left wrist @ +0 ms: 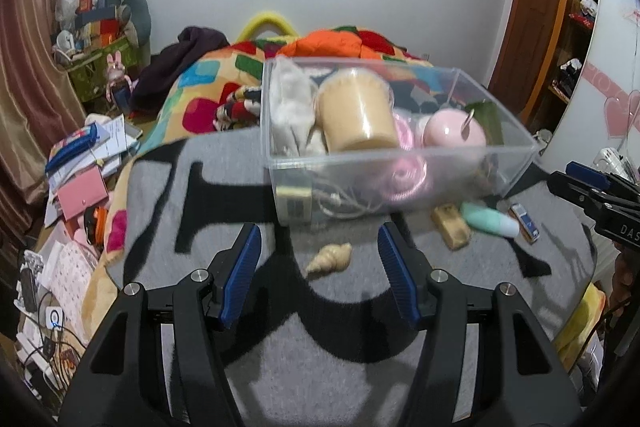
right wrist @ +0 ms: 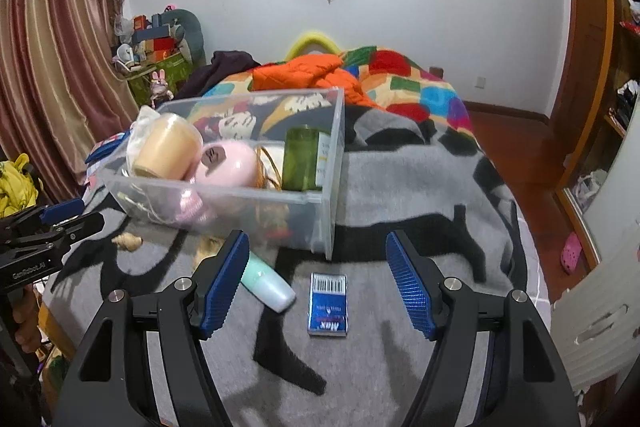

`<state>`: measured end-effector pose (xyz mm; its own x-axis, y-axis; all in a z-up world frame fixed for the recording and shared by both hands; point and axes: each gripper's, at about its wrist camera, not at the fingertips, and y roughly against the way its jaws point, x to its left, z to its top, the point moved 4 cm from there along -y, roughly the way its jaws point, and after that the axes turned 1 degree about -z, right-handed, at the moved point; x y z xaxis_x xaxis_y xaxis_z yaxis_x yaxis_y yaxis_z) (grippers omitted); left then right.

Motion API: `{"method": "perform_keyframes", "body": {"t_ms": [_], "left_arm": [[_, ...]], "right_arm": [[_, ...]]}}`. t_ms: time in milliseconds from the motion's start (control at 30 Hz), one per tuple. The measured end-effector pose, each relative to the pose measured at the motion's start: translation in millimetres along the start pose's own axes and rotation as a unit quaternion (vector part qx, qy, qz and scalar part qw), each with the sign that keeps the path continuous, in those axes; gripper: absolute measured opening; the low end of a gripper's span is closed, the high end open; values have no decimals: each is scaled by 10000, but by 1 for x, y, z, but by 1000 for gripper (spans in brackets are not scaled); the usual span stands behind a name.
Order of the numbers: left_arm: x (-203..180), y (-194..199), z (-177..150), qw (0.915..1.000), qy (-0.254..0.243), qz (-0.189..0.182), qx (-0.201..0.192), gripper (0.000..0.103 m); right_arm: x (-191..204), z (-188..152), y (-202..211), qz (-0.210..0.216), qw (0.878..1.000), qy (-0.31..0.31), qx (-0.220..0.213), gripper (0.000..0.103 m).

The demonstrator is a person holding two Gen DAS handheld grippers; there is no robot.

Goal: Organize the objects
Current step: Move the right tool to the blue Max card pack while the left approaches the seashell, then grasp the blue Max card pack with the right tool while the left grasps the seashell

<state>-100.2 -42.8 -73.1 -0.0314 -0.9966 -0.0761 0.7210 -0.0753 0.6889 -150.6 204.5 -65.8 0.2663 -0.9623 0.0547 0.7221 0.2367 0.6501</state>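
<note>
Clear plastic bin [left wrist: 400, 163] on the grey blanket [left wrist: 320, 367] is seen partly filled, while a shell [left wrist: 329, 258], mint bottle [right wrist: 266, 281] and blue packet [right wrist: 328, 305] are left outside before the wide-open, empty left gripper [left wrist: 320, 275] and right gripper [right wrist: 318, 283].
</note>
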Motion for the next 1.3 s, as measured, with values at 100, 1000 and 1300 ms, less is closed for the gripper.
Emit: {"method": "perform_keyframes", "body": {"t_ms": [100, 1000, 1300], "left_arm": [[1, -8, -8, 9999, 29, 14, 151, 65], [-11, -43, -17, 9981, -55, 221, 573, 54], [-10, -42, -17, 9984, -52, 191, 525, 32]], "right_arm": [[-3, -10, -6, -14, 9999, -62, 134, 68], [-15, -56, -39, -111, 9976, -247, 631, 39], [-10, -55, -39, -77, 9984, -189, 521, 25]]}}
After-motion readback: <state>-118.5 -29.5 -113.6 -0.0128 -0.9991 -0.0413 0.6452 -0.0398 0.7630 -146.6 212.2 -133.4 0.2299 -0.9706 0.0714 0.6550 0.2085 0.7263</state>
